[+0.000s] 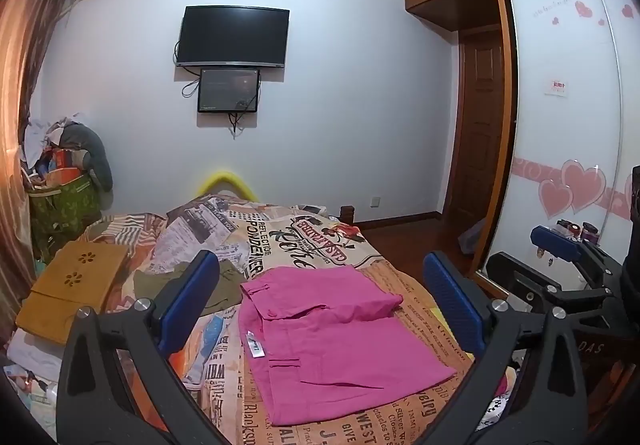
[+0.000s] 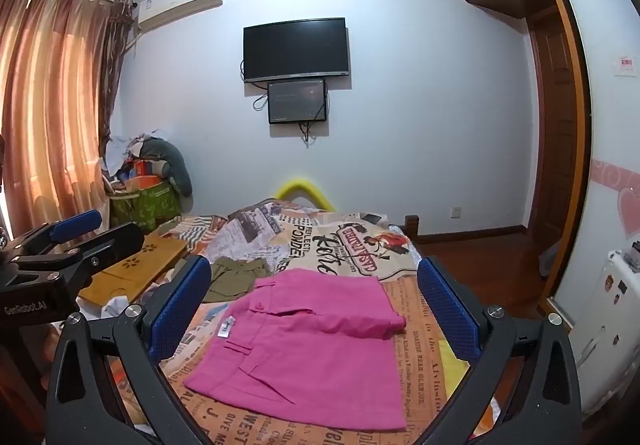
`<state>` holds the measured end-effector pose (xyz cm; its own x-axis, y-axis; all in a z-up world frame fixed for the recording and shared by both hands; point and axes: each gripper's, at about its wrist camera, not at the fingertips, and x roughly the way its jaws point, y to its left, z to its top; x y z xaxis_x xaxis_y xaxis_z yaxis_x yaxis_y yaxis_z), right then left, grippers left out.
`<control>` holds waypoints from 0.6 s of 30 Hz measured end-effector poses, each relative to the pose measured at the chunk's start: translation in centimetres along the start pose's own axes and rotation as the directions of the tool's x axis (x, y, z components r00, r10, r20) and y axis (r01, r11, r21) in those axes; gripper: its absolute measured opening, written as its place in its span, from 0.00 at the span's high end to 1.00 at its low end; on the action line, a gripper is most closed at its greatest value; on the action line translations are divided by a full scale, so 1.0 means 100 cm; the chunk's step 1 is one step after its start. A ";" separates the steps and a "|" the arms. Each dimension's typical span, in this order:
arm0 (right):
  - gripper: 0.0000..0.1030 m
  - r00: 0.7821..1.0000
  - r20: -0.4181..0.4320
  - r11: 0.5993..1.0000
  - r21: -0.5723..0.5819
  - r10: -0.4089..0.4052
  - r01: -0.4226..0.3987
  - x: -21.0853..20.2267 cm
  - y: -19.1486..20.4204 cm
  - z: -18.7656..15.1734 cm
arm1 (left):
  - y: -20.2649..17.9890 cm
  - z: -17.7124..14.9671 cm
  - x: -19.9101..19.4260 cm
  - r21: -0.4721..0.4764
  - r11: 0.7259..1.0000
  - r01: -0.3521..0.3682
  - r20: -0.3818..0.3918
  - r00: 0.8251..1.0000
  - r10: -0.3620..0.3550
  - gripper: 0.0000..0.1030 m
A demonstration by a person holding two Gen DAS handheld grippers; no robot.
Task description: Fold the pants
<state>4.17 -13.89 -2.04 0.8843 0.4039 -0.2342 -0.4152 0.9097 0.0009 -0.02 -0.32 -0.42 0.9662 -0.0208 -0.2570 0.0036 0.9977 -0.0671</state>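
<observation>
Pink pants (image 1: 332,341) lie folded flat on the printed bedspread (image 1: 280,241), with the white label facing up; they also show in the right wrist view (image 2: 312,345). My left gripper (image 1: 320,297) hangs above them, open and empty, its blue pads wide apart. My right gripper (image 2: 316,297) is also open and empty above the pants. The right gripper shows at the right edge of the left wrist view (image 1: 560,245). The left gripper shows at the left edge of the right wrist view (image 2: 80,229).
An olive garment (image 2: 236,277) lies beyond the pants on the bed. A wooden lap tray (image 1: 72,285) sits at the bed's left. A cluttered green bag (image 1: 64,201) stands by the curtain. A wardrobe (image 1: 568,125) with sliding doors stands on the right.
</observation>
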 end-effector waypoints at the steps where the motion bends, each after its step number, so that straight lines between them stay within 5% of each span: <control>1: 0.00 1.000 0.000 1.000 -0.001 -0.001 0.001 -0.001 0.000 0.002 | 0.000 0.000 0.000 0.002 1.000 -0.001 0.000 1.000 0.001 0.00; 18: 0.00 1.000 -0.001 1.000 0.007 -0.004 0.004 0.000 0.003 -0.001 | 0.003 -0.002 0.000 0.004 1.000 0.003 0.001 1.000 -0.003 0.00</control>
<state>3.98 -13.66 -2.14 0.8858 0.4001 -0.2351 -0.4102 0.9120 0.0066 -0.10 0.01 -0.61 0.9665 -0.0233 -0.2557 0.0071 0.9979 -0.0642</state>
